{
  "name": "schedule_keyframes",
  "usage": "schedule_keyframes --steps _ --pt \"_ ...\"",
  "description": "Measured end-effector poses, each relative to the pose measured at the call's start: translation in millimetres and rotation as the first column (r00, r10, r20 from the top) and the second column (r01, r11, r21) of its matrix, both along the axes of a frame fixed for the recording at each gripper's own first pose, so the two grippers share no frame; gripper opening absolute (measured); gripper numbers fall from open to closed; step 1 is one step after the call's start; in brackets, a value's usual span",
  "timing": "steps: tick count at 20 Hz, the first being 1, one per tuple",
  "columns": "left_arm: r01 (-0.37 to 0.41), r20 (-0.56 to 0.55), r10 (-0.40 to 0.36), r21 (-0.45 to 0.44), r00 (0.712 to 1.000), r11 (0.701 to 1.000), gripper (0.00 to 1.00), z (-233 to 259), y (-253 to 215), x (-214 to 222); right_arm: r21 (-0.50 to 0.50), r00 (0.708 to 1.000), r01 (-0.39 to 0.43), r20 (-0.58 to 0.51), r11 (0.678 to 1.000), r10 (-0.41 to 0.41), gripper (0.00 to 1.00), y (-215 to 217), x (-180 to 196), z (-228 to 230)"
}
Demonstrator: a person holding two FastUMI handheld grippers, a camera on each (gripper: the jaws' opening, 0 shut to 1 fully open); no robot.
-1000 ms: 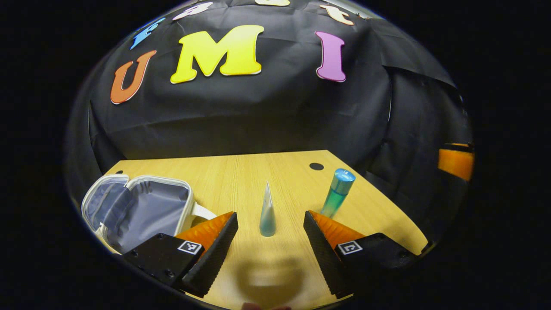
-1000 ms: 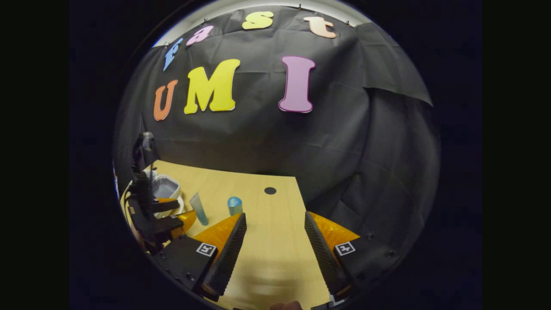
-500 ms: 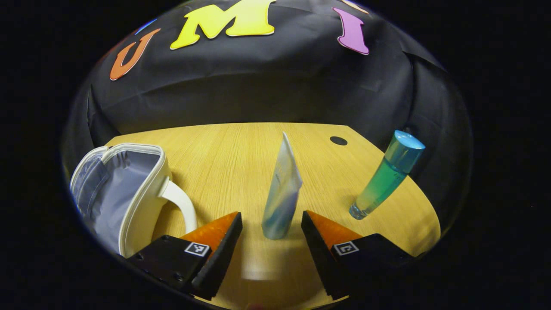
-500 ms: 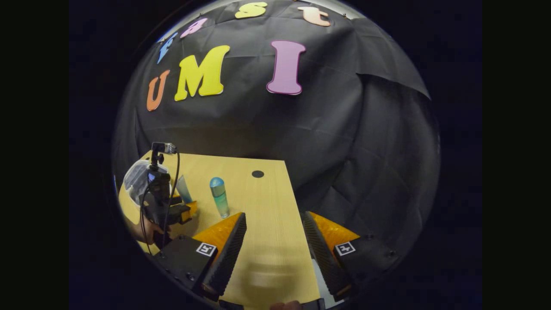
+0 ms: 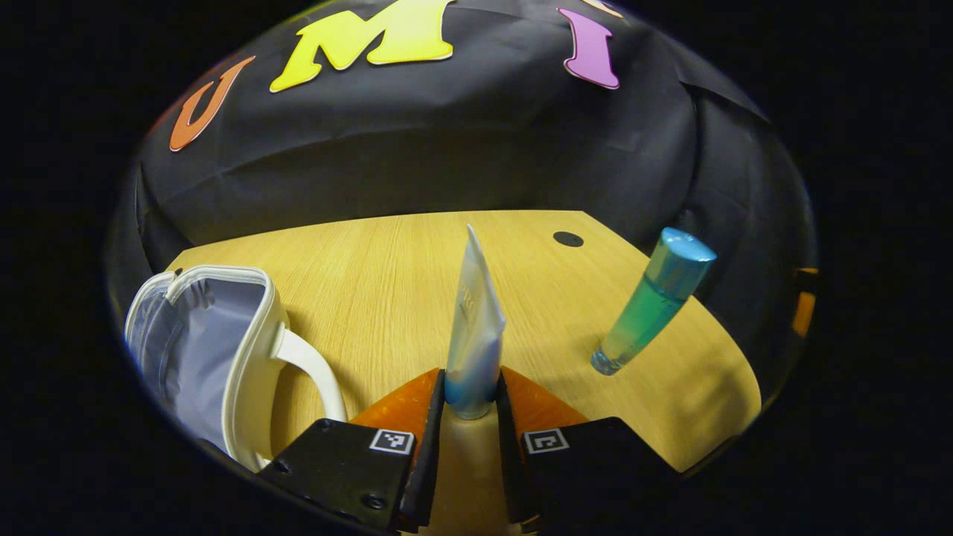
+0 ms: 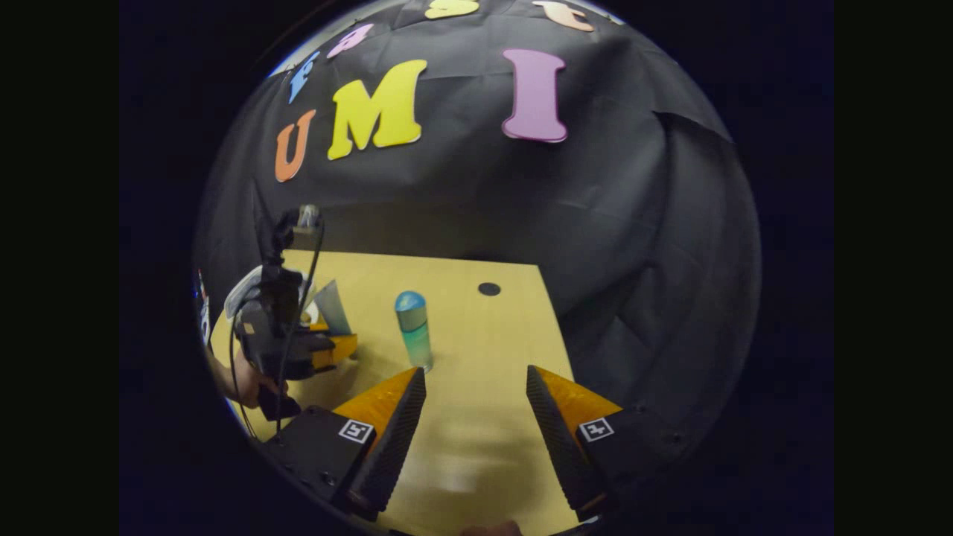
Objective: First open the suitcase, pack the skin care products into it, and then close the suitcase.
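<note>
Pinching the upright tube (image 5: 474,327) is the left gripper (image 5: 470,391); the right gripper (image 6: 476,387) gapes wide, empty.

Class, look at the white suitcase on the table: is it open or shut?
Open. The suitcase has its rim gaping, and the grey lining inside is exposed.

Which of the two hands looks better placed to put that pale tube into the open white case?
The left. The left gripper already has its jaws pressed on the pale tube, and the open white case lies right beside it. The right gripper is open, holding nothing, nearer the blue-green bottle.
</note>
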State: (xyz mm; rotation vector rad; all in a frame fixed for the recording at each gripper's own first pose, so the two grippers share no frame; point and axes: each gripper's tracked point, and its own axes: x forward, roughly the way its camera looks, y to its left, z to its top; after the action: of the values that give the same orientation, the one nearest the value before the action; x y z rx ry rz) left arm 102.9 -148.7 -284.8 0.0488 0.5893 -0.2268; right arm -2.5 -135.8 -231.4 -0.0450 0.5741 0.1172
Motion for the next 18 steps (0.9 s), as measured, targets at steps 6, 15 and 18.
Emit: schedule_keyframes --steps 6,15,18 --pt "-0.047 0.002 0.047 -0.036 0.999 0.998 0.39 60 22 -54 0.089 0.996 -0.091 0.0 0.992 0.091 0.82 61 47 -42" --pt "-0.232 0.023 0.232 0.005 0.972 0.973 0.39 104 142 -102 0.109 0.998 -0.064 0.006 0.992 0.063 0.62 91 116 -83" --pt "-0.283 0.019 0.283 0.026 0.959 0.959 0.39 107 185 -106 0.09 1.0 -0.021 -0.002 0.996 0.022 0.49 88 124 -86"
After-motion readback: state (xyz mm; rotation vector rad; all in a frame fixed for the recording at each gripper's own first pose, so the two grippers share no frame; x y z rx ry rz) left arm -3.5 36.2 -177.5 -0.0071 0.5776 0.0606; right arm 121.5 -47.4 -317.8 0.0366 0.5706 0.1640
